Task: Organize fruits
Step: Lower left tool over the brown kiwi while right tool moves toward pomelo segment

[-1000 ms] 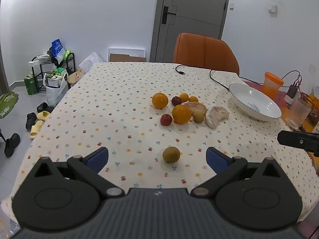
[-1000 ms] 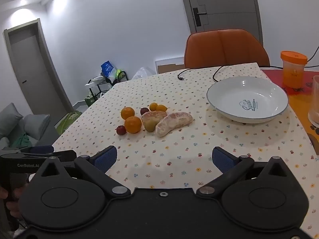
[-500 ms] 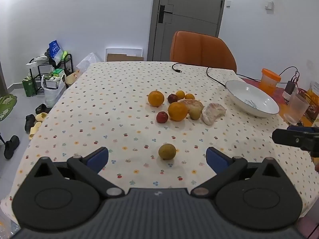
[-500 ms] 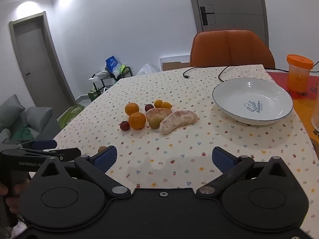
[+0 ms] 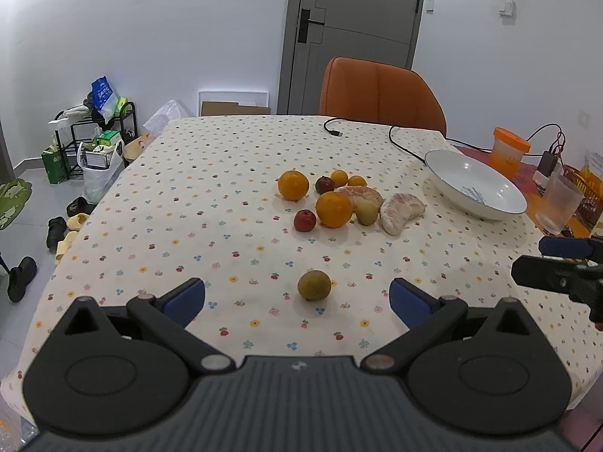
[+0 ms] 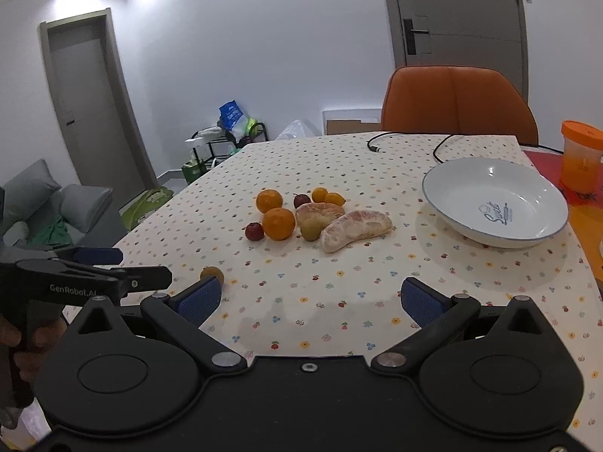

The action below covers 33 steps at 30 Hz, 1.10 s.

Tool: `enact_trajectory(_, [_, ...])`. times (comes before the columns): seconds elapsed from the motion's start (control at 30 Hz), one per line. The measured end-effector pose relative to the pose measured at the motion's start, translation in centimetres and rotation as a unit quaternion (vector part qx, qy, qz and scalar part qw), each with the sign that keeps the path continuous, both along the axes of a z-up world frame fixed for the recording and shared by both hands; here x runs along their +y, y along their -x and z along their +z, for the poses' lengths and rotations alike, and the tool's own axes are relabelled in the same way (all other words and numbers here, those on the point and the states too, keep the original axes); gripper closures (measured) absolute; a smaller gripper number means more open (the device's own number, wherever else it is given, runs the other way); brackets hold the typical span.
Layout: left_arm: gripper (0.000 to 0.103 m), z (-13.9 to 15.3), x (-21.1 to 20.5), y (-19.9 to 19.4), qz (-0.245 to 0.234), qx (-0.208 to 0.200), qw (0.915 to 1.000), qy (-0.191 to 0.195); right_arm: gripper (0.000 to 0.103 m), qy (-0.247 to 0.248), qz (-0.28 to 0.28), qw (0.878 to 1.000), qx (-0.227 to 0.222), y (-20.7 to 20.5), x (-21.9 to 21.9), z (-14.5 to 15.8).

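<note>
Right wrist view showed the white bowl [image 6: 452, 203] empty at right, the fruits [image 6: 301, 218] clustered mid-frame on the worktop [image 6: 377, 301], both right tongs [image 6: 309, 298] and left tongs [image 5: 297, 297] spread and empty, so sorting looked unstarted.

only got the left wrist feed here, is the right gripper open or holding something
Observer: Open. The right wrist view shows the right gripper with its fingers wide apart and only tablecloth between them.
Operator: what's that mark inside the bowl, can't read it
Observer: A printed logo on the bottom of the white bowl; the script looks like "Sweet".
Operator: how does my left gripper look from there
Observer: The left gripper sits at the far left, held in a hand, and the lone brown fruit shows just beyond its fingertips.
</note>
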<state>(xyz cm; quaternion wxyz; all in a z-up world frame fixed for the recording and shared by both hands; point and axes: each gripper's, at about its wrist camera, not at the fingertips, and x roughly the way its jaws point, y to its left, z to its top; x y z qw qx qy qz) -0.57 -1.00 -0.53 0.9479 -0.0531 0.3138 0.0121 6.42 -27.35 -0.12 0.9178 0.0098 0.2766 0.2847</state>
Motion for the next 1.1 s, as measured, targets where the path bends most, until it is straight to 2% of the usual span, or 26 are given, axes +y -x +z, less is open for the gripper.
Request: enact_trajectory(1.1, [0.0,0.89,-0.15,0.57,-0.002,-0.009,1.0,-0.002,0.0,0.015,0.015,1.0,-0.002,0.63,0.42,0.14])
